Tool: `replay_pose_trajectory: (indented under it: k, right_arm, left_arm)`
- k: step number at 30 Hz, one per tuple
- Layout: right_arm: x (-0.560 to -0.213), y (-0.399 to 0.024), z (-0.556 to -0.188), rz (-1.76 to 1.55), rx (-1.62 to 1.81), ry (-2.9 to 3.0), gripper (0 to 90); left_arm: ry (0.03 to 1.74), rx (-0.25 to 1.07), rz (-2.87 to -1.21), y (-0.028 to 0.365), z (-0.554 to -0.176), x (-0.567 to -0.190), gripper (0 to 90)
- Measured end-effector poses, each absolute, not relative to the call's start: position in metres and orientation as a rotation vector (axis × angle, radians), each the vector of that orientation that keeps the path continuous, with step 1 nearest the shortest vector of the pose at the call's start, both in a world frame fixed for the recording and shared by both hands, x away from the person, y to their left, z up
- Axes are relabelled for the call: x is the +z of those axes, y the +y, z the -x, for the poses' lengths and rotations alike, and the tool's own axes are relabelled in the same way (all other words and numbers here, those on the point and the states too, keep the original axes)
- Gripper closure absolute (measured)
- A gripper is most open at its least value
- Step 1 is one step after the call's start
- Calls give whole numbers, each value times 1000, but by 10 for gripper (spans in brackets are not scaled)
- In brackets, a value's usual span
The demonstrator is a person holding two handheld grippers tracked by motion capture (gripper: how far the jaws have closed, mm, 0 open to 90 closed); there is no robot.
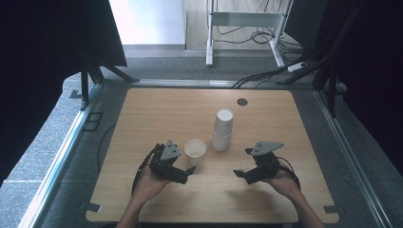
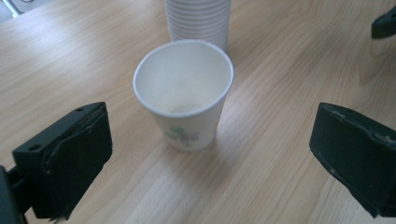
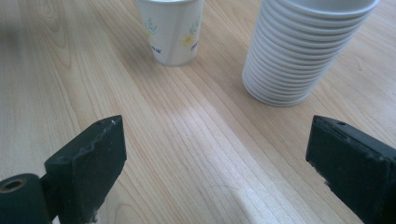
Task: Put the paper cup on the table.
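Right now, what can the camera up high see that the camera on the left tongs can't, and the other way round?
The high view alone takes in the whole pale wooden table, the person's two hands, the round dark disc near the table's far edge, and the grey floor with cables beyond.

The left gripper view alone looks down into the single white paper cup, which looks empty, and shows the small green flower print on its side.

Both show that cup, the tall stack of white paper cups behind it, and the left tongs open, short of the cup.
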State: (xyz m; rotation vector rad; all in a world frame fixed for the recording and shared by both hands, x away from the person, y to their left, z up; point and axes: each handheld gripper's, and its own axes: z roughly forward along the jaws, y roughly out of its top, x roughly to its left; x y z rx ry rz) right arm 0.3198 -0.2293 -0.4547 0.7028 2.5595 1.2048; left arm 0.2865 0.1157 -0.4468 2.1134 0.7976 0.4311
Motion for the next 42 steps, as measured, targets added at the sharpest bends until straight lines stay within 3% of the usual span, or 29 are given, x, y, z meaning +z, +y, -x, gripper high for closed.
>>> replay_pose_trajectory:
  k: [22,42]
  right_arm:
    - [-462,-256,-315,-837,1153,2477,26]
    - [-506,-267,-320,-915,1031,2532,0]
  left_arm:
    - [845,430,-2106,125,-267,-482,0]
    - [926,340,-2234,120,-271,-521,0]
